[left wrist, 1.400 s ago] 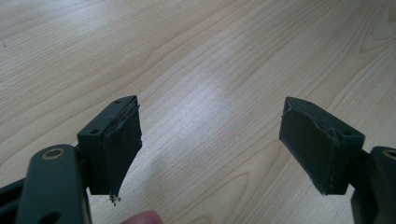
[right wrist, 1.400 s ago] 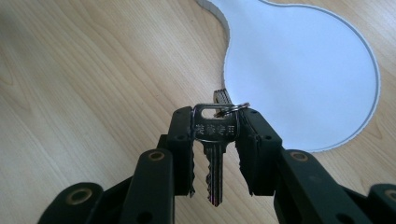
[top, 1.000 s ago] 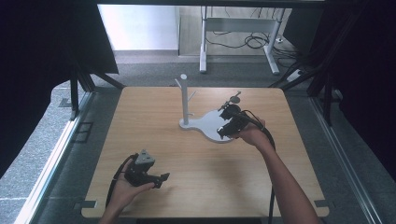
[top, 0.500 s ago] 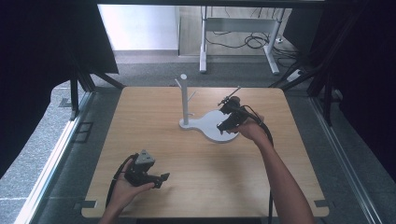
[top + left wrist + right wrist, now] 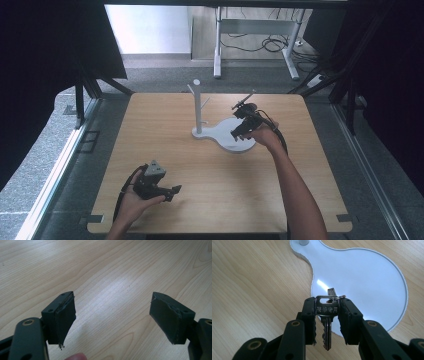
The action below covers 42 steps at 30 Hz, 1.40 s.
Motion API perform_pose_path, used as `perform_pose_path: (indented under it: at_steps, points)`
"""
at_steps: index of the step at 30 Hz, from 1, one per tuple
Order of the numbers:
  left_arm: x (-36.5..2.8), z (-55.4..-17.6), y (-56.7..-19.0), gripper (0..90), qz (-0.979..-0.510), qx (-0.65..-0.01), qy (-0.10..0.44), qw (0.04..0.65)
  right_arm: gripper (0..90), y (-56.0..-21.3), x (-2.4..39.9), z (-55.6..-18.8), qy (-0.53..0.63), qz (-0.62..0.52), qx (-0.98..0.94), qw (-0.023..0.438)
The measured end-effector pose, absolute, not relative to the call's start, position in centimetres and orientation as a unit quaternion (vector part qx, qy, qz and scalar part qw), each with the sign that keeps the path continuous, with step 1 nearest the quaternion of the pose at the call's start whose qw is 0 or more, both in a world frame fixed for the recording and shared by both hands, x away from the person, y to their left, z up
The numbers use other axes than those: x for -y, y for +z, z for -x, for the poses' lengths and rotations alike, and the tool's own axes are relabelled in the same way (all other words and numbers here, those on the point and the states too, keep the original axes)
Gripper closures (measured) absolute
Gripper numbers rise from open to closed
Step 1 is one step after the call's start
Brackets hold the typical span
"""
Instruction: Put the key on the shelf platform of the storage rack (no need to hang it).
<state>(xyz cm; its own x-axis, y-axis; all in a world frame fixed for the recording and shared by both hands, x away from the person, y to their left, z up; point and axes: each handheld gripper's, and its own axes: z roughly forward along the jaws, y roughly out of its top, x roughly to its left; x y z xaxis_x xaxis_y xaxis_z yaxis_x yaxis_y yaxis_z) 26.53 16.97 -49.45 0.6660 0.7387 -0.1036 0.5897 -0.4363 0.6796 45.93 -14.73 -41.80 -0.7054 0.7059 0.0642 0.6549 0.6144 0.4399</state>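
Observation:
A silver key (image 5: 327, 315) on a ring hangs blade down between the jaws of my right gripper (image 5: 327, 308), which is shut on the key's head. Below it lies the round white dish (image 5: 367, 280) of a stand. From above, my right gripper (image 5: 243, 126) hovers over that white base (image 5: 227, 140), right of the white upright post (image 5: 198, 102) with its side pegs. My left gripper (image 5: 172, 191) rests near the table's front left edge, held in a hand. Its jaws stand wide apart over bare wood (image 5: 112, 290) with nothing between them.
The wooden table (image 5: 165, 145) has bare room across its middle and left. Black curtains and frame rails flank both sides. A desk frame with cables (image 5: 260, 45) stands on the floor beyond the far edge. A black cable (image 5: 280, 137) trails along the right forearm.
My right gripper has moved left and slightly down with the key, from the base's right edge to over the round dish. The left gripper has stayed put.

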Motion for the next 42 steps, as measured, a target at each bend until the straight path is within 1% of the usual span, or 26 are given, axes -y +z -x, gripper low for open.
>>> perform_pose_path:
  at_steps: [10,26,42]
  points:
    - [-16.9,-26.5,-49.5,21.2,-0.841,-0.395,0.104,0.356,67.6,-42.6,14.4,-47.0,0.221,-0.39,-0.892,0.052]
    - [-17.2,-26.6,-49.4,21.3,-0.84,-0.396,0.105,0.355,67.6,-43.2,13.7,-48.4,0.215,-0.4,-0.889,0.061]
    - [-17.3,-26.6,-49.4,21.3,-0.839,-0.398,0.105,0.357,67.6,-45.7,14.4,-49.5,0.21,-0.425,-0.878,0.06]
